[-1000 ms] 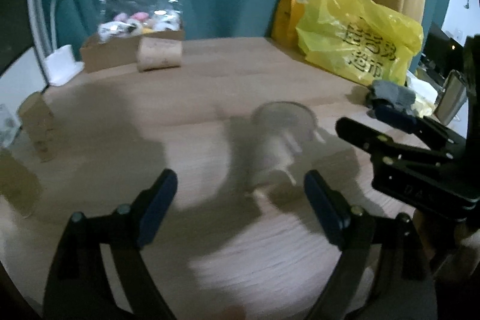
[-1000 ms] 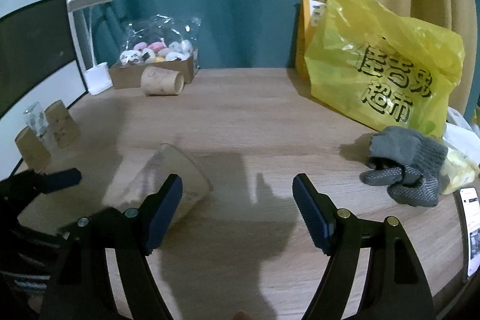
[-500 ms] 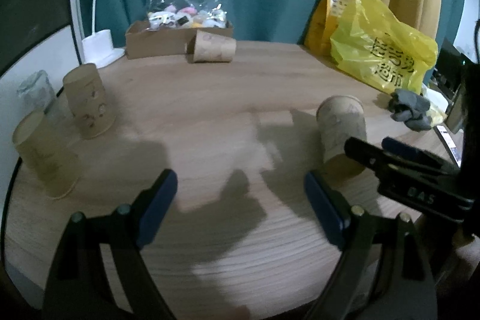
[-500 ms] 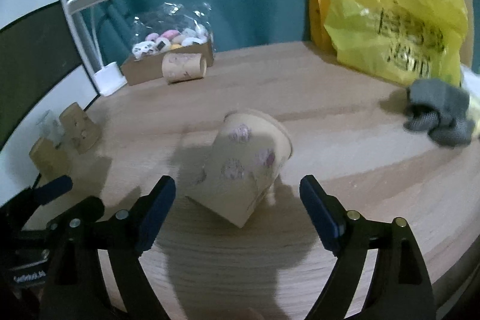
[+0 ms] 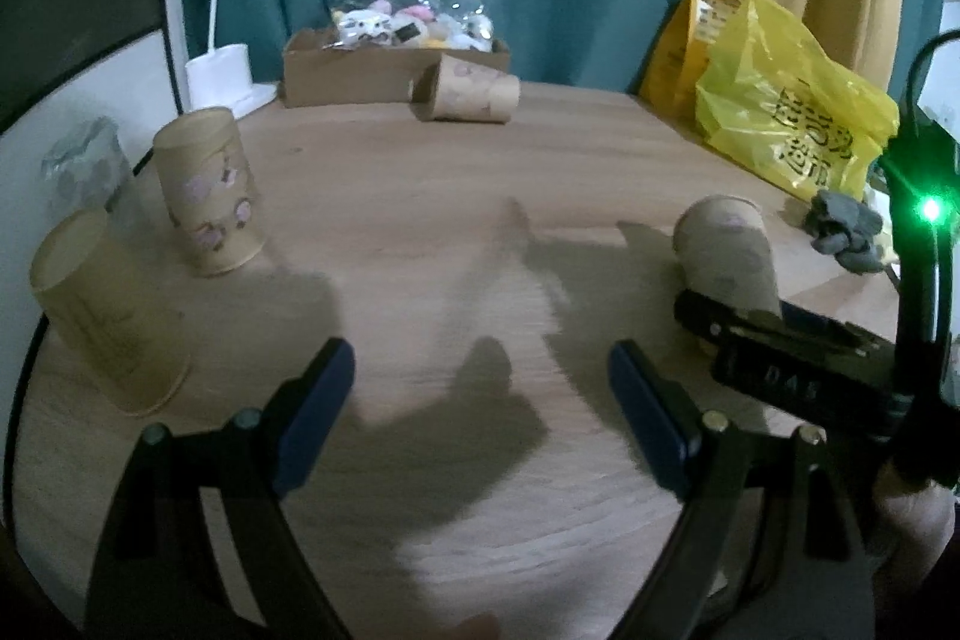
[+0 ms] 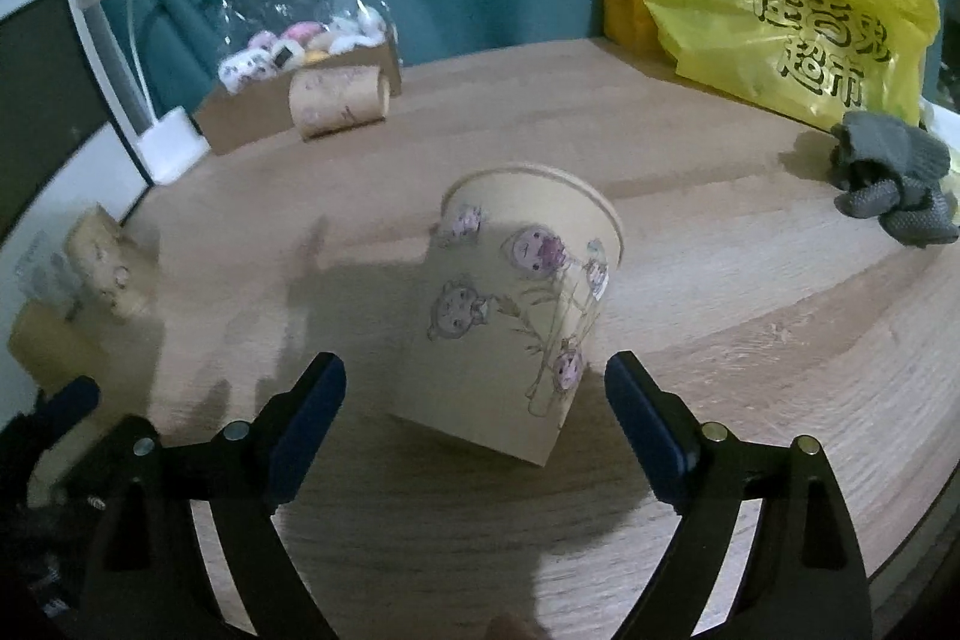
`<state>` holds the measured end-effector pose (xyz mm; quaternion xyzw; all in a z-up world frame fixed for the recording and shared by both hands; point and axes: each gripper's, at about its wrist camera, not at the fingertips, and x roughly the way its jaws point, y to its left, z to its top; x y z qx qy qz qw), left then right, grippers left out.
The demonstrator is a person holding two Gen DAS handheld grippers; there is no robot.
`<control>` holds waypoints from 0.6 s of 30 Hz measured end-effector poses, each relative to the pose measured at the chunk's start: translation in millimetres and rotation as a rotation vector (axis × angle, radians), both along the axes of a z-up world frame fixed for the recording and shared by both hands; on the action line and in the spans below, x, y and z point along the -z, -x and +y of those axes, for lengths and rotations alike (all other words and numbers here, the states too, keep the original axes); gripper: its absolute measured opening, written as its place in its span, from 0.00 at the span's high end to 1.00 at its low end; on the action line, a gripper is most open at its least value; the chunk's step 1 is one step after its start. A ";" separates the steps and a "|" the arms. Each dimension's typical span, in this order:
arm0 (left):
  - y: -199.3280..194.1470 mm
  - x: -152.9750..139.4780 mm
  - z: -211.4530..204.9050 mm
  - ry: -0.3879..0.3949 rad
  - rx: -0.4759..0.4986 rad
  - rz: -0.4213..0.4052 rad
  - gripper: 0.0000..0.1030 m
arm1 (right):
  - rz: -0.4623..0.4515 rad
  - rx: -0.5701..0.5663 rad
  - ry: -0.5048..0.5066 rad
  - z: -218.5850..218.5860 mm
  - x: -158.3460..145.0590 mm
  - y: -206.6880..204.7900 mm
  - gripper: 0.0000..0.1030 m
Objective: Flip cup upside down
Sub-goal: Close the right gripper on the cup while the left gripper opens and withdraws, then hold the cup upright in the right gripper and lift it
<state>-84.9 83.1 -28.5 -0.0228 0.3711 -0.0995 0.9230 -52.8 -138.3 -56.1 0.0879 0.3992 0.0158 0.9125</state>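
A tan paper cup [image 6: 516, 304] with cartoon prints stands on the round wooden table [image 6: 750, 292], tilted slightly, rim at the top as seen. My right gripper [image 6: 474, 424] is open, its blue-padded fingers on either side of the cup's lower part, not touching it. The same cup shows in the left wrist view [image 5: 726, 250] at the right, behind the right gripper's body. My left gripper [image 5: 480, 412] is open and empty over bare table, left of that cup.
Two paper cups [image 5: 207, 190] [image 5: 102, 310] stand at the table's left edge. Another cup [image 5: 465, 91] lies on its side before a cardboard box [image 5: 354, 67] of toys. A white lamp [image 5: 222, 70], yellow bag [image 5: 786, 100] and grey gloves [image 6: 894, 184] sit around the rim.
The cup has gone from lying tilted on its side to standing nearly straight between my right fingers. My left gripper has pulled back and away to the left.
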 end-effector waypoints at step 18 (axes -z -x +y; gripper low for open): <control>1.3 2.2 -12.6 0.019 0.033 -0.008 0.15 | -0.013 -0.053 0.037 -6.0 -5.1 18.1 0.36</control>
